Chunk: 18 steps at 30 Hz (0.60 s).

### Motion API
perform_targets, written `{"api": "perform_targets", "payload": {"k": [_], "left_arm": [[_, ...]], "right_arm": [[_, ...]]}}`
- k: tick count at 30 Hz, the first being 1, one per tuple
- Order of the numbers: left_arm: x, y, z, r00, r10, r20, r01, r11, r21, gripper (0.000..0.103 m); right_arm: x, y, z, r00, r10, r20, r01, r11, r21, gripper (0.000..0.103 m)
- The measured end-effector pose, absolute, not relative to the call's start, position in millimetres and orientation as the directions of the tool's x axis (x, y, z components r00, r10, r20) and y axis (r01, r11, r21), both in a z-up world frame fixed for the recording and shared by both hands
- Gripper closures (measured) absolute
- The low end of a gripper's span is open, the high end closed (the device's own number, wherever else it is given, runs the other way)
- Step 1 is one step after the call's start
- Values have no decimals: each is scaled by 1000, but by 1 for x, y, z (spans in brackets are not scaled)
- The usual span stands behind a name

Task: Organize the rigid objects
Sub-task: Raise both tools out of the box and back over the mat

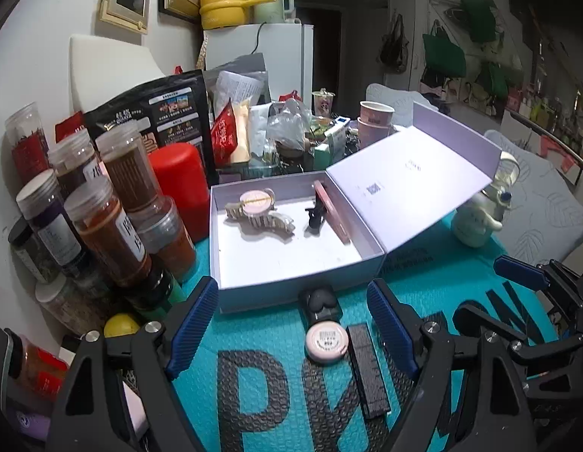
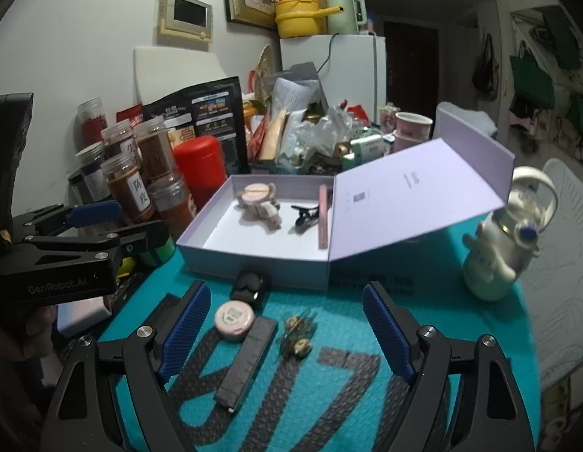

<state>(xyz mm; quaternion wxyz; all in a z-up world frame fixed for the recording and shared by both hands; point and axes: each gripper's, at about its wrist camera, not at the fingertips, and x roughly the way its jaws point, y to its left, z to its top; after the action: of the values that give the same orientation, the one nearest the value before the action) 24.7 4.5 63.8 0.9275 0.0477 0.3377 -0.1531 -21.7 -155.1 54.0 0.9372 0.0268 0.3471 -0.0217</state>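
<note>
An open lavender box sits on the teal mat, lid tilted back to the right. Inside lie a beige hair claw with a pink round compact, a black clip and a pink stick. In front of the box lie a black heart-topped case, a pink round tin, a black bar and a gold-green hair ornament. My left gripper is open around the tin and case. My right gripper is open over the tin, bar and ornament.
Several spice jars and a red canister crowd the left. Bags, cups and clutter stand behind the box. A cream bottle stands at the right. The left gripper shows in the right wrist view.
</note>
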Motion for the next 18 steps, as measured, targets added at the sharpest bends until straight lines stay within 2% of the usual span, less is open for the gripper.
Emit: {"api": "perform_targets", "payload": {"k": [11,18], "left_arm": [[17,7,20,650,-251,-717,323,946,-39,22],[14,5,2,613,-249,-750,329,943,-44,22]], "right_arm": [[-37,-141,17,723,81,-686,-10,994,107,19],[-42,-144,-4,682,104,-724,10,988,152,19]]}}
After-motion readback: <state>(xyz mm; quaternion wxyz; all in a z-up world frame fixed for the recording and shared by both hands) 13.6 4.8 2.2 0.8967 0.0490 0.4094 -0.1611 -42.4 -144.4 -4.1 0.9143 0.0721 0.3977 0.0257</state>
